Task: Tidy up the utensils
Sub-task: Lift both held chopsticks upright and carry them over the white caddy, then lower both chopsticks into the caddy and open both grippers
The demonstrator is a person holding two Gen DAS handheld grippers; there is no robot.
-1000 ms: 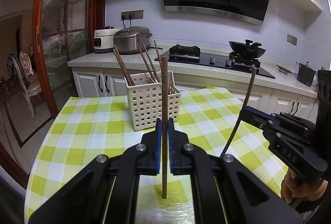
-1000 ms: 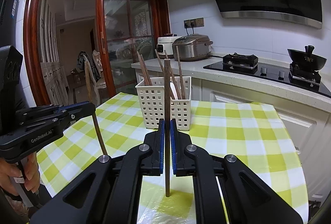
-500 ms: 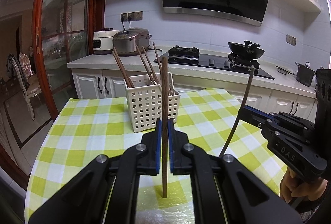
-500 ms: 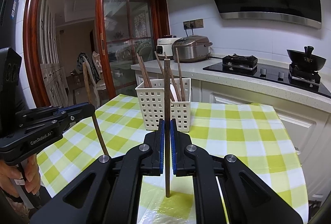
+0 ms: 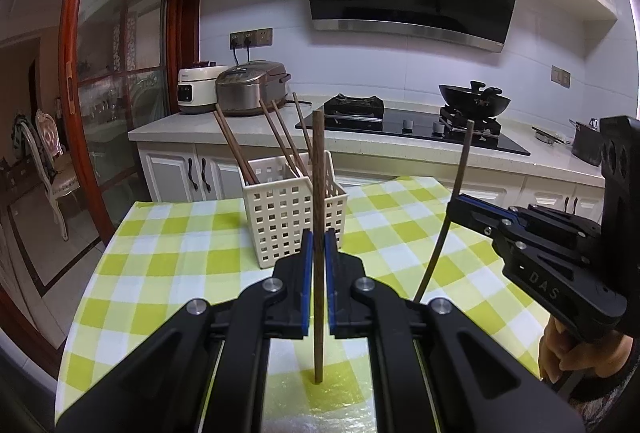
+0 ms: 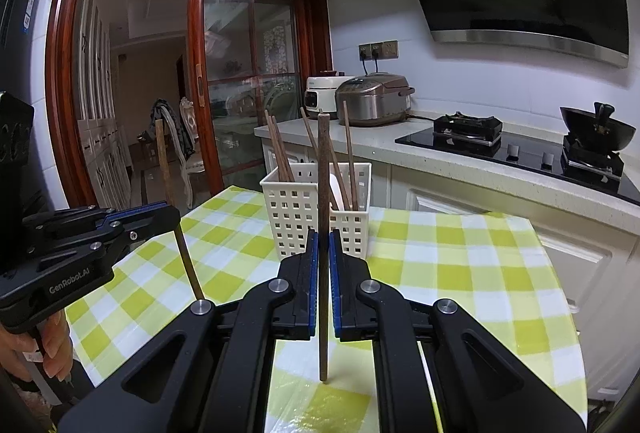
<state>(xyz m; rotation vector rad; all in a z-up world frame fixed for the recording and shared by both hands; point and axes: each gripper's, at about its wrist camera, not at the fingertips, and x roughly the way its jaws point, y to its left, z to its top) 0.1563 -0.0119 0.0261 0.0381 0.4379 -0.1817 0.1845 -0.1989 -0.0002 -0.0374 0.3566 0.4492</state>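
While both jaws clamp upright chopsticks, left gripper (image 5: 316, 253) and right gripper (image 6: 323, 253), I see the basket (image 5: 294, 217) straight ahead (similarly near).

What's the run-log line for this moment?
left claw: shut on chopstick, upright | right claw: shut on second chopstick, upright | basket: several chopsticks inside | both held chopsticks not yet in basket

You're pinching a wooden chopstick (image 6: 322, 233) upright in your right gripper (image 6: 323, 253), white basket (image 6: 304, 209) just behind it, while your left gripper (image 6: 170, 215) is clamping another chopstick (image 6: 188, 257) off to the side.
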